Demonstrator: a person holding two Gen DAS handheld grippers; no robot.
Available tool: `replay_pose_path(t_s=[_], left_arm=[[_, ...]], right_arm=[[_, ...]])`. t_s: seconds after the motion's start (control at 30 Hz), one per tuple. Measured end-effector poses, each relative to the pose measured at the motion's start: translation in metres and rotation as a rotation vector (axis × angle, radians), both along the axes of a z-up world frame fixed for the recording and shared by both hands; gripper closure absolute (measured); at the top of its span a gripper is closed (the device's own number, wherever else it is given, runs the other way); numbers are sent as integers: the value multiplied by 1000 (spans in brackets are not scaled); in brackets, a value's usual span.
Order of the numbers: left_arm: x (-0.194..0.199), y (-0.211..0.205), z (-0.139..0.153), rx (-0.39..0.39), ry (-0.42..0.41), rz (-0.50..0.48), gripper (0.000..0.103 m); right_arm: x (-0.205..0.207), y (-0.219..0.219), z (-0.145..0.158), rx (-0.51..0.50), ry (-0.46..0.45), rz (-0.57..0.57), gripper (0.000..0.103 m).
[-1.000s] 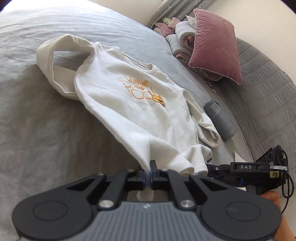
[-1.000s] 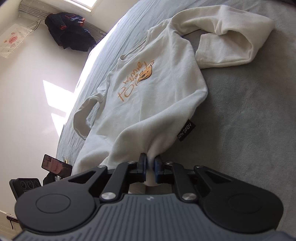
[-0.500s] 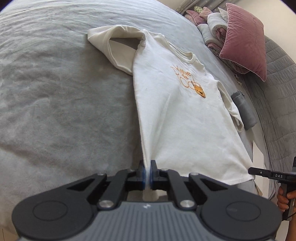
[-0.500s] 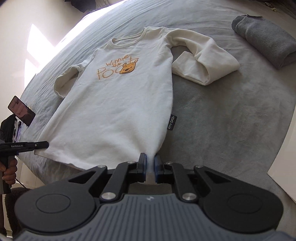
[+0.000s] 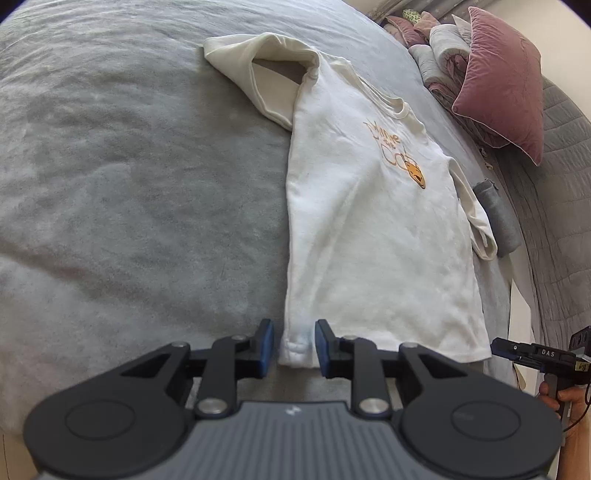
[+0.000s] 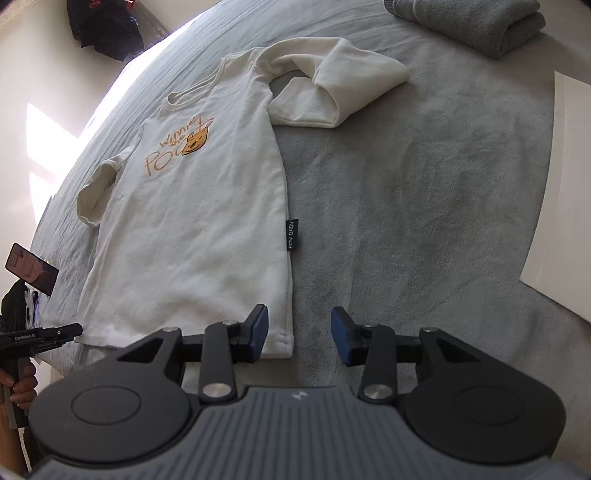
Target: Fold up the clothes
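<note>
A cream long-sleeved shirt (image 5: 365,236) with an orange bear print lies flat, front up, on the grey bed (image 5: 110,206). It also shows in the right wrist view (image 6: 199,229). Both sleeves are folded back on themselves. My left gripper (image 5: 294,347) is open, its jaws on either side of the shirt's left hem corner. My right gripper (image 6: 298,334) is open wide at the right hem corner, which lies by its left pad. Neither holds the cloth.
A folded grey garment (image 6: 476,22) lies beyond the shirt on the bed. A pink pillow (image 5: 502,74) and rolled bedding sit at the head. A white sheet (image 6: 569,199) lies to the right. A phone (image 6: 31,267) stands at the bed's left edge.
Both grippers pulled the hem back, spreading the shirt flat on the bed, then opened and let go of the hem corners.
</note>
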State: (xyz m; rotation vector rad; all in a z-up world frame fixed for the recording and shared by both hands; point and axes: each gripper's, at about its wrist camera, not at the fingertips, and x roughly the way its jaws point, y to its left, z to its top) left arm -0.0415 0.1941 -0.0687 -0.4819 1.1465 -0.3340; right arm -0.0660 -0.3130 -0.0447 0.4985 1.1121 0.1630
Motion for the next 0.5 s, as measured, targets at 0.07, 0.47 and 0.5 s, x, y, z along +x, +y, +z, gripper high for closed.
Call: replay_pose_path(t_s=[0.07, 0.47, 0.5], left_arm=[[1, -1, -3, -7, 1, 8, 77], [-10, -4, 24, 20, -69, -20, 95], [-11, -6, 28, 32, -70, -38, 96]], right_arm=[[0, 1, -7, 38, -5, -11, 63], [-4, 0, 13, 84, -68, 56, 95], [-6, -1, 20, 79, -75, 67, 95]])
